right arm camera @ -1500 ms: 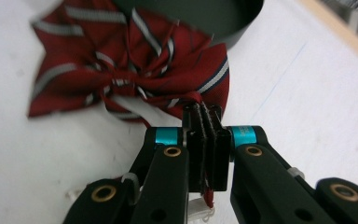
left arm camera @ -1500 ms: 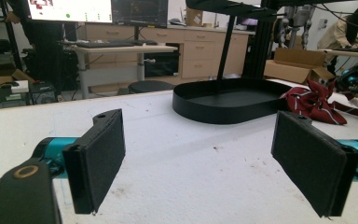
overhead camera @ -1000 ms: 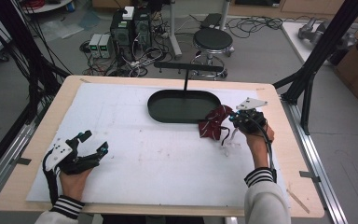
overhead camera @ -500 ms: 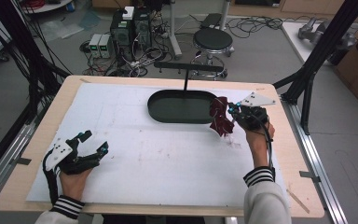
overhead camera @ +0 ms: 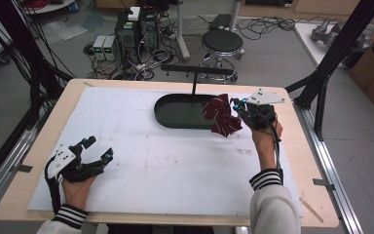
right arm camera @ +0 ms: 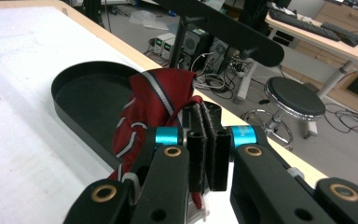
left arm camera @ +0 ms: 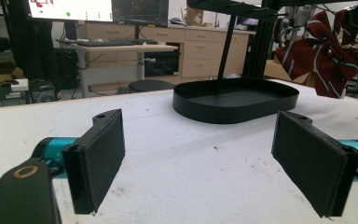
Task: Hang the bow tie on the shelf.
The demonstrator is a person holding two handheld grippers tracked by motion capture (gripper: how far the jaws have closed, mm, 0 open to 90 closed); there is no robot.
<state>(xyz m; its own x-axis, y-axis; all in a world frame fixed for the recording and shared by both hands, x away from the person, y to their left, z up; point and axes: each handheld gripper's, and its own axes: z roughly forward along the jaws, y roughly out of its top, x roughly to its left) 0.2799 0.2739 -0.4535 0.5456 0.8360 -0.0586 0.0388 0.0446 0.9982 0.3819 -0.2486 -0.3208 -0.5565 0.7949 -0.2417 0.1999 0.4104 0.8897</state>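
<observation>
Red striped bow tie (overhead camera: 221,115) hangs in the air over the right end of the black oval tray (overhead camera: 175,113), lifted clear of the table (overhead camera: 175,165), bunched and drooping. In the right gripper view the red cloth (right arm camera: 151,105) sits pinched between the two pads, most of it spilling out to the left of the jaws and down over the tray's edge (right arm camera: 81,70). Right tongs (overhead camera: 237,103) clamped tight on the tie, pads pressed together with only cloth between, pointing left toward the tray; the hand is near the table's right far corner. From the left gripper view the tie (left arm camera: 324,58) shows up high on the right, above the tray (left arm camera: 235,100), well apart from those jaws.

Left tongs (overhead camera: 100,148) rest low at the near left of the table, jaws wide apart, nothing between them, just bare white table surface (left arm camera: 191,172). Well apart from both tie and tray.

A black T-shaped stand (overhead camera: 197,72) rises from the tray's far side. Round stool (overhead camera: 222,41) on the floor beyond the table.
</observation>
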